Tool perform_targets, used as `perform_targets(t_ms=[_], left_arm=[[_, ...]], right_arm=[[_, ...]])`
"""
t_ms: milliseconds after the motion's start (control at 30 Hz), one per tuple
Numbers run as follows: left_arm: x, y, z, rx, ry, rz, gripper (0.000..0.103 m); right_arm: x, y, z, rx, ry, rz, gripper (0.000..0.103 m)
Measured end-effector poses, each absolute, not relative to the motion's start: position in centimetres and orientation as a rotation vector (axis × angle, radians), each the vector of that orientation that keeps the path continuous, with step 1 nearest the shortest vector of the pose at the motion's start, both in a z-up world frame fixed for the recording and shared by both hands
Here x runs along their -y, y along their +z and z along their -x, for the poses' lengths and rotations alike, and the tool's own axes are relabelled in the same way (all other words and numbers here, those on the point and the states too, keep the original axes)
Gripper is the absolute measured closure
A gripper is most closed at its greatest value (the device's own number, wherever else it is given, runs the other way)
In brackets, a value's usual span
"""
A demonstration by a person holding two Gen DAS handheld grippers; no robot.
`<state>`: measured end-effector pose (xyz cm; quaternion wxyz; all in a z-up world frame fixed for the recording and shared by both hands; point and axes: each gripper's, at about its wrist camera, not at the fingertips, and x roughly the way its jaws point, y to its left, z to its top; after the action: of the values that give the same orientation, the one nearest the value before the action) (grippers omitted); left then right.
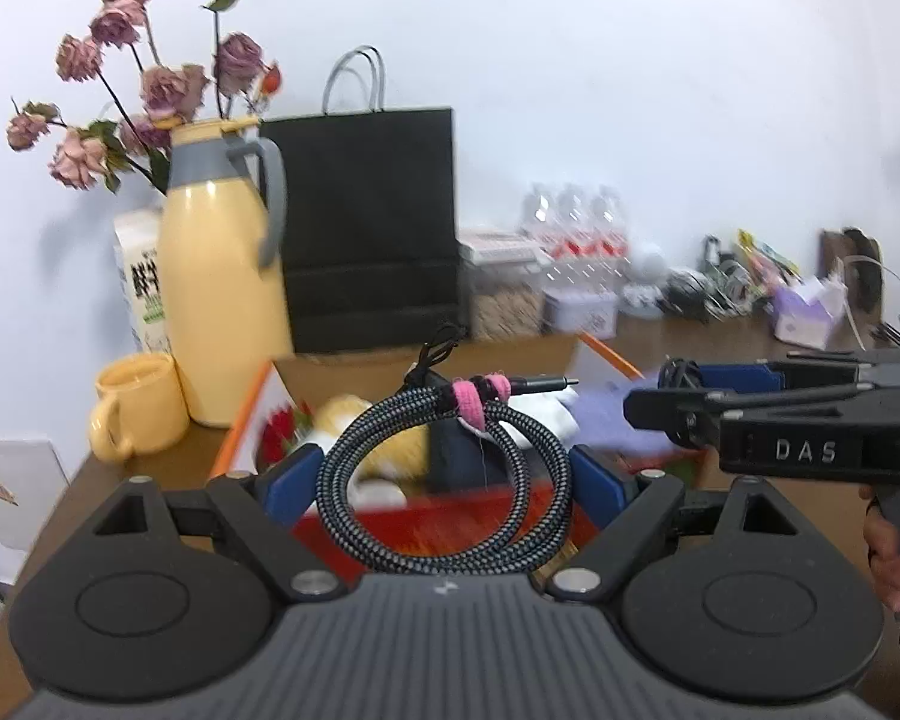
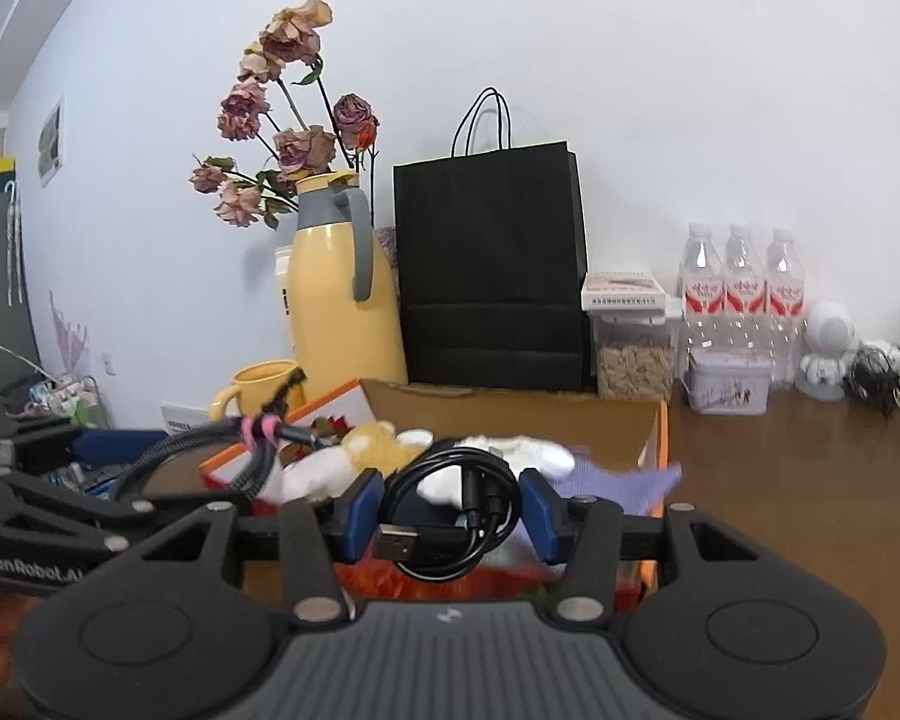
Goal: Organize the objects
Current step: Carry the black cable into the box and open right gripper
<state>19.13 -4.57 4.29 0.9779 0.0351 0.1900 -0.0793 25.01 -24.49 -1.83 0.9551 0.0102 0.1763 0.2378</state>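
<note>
My left gripper point(image 1: 444, 480) is shut on a coiled braided grey cable point(image 1: 528, 450) bound with a pink strap, held above an open cardboard box point(image 1: 243, 426). My right gripper point(image 2: 450, 513) is shut on a coiled smooth black USB cable point(image 2: 498, 480), also above the box point(image 2: 510, 405). The box holds a plush toy point(image 2: 369, 441), white items, a purple cloth point(image 2: 618, 480) and red items. Each gripper shows in the other's view: the right gripper point(image 1: 660, 396) at the right, the left gripper point(image 2: 168, 450) at the left with the braided cable point(image 2: 258, 444).
On the brown table point(image 2: 810, 480) behind the box stand a yellow thermos jug point(image 1: 222, 276) with dried roses, a yellow mug point(image 1: 138, 408), a black paper bag point(image 1: 372, 228), a cereal container point(image 2: 633, 348), three water bottles point(image 2: 741, 294), a small tin point(image 2: 729, 381) and tangled cables at the far right.
</note>
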Motion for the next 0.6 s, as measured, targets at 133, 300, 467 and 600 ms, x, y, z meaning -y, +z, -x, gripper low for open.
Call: perform_targets(t_ms=[133, 300, 467, 600], left_arm=[[3.5, 5.0, -22.0, -0.364, -0.131, -0.041, 0.015], [2.9, 4.8, -26.0, -0.374, -0.117, -0.007, 0.015], [2.2, 4.2, -30.4, -0.397, -0.100, 0.037, 0.015], [2.0, 3.5, -33.0, -0.414, -0.091, 0.044, 0.015]], right_arm=[[22.8, -1.3, -28.4, -0.380, 0.473, -0.003, 0.055], [20.4, -1.7, -32.7, -0.404, 0.454, 0.033, 0.055], [19.1, -2.6, -36.8, -0.426, 0.420, 0.035, 0.055], [18.8, -3.6, -39.1, -0.442, 0.407, 0.031, 0.055]])
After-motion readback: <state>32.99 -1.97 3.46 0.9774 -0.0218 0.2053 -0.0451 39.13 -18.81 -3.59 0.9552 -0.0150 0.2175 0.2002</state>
